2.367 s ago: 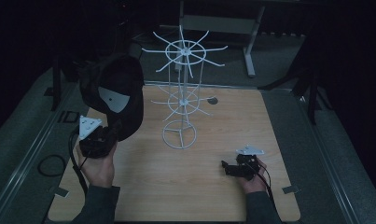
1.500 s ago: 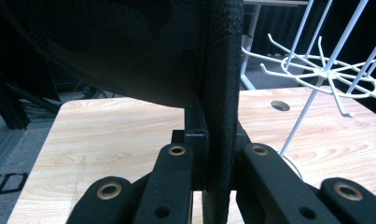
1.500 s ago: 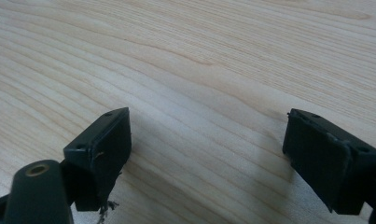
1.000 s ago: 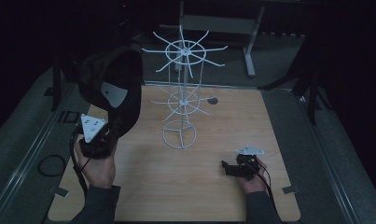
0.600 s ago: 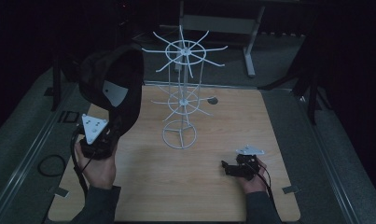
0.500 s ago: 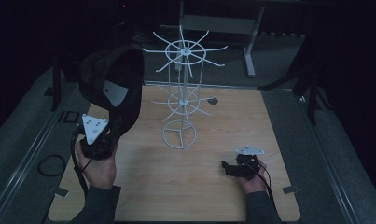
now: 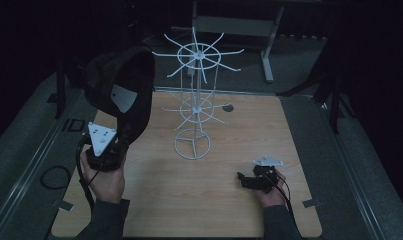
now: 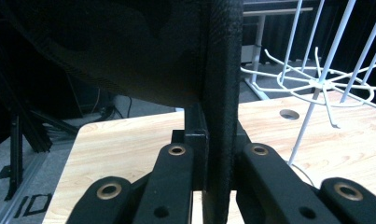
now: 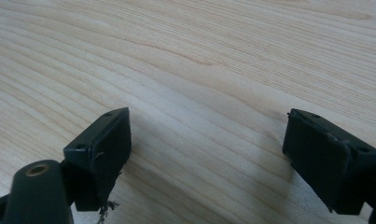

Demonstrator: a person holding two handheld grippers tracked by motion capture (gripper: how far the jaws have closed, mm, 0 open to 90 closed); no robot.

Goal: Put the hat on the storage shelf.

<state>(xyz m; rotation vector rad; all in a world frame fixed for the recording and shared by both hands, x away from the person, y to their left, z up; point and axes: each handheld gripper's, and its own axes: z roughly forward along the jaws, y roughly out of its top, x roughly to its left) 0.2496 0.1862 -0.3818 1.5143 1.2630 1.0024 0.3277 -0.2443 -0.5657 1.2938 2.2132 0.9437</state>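
Observation:
A black cap (image 7: 121, 87) with a white label inside hangs in the air at the table's left, its opening turned toward the rack. My left gripper (image 7: 120, 142) is shut on the cap's brim (image 8: 219, 116), which stands edge-on between the two jaws in the left gripper view. A white wire rack (image 7: 194, 100) with two tiers of radiating hooks stands mid-table, right of the cap; its arms (image 8: 316, 81) show close by in the left gripper view. My right gripper (image 7: 243, 179) rests low on the wood at the front right, open, with bare tabletop (image 9: 199, 93) between its jaws.
The wooden table (image 7: 224, 210) has a round hole (image 7: 228, 107) behind the rack. Grey ledges run along both sides, with a black cable loop (image 7: 54, 177) on the left one. A desk frame (image 7: 239, 25) stands in the dark beyond.
The left gripper has tipped the cap upright and lifted it a little, turning its opening toward the rack. The right gripper has stayed put.

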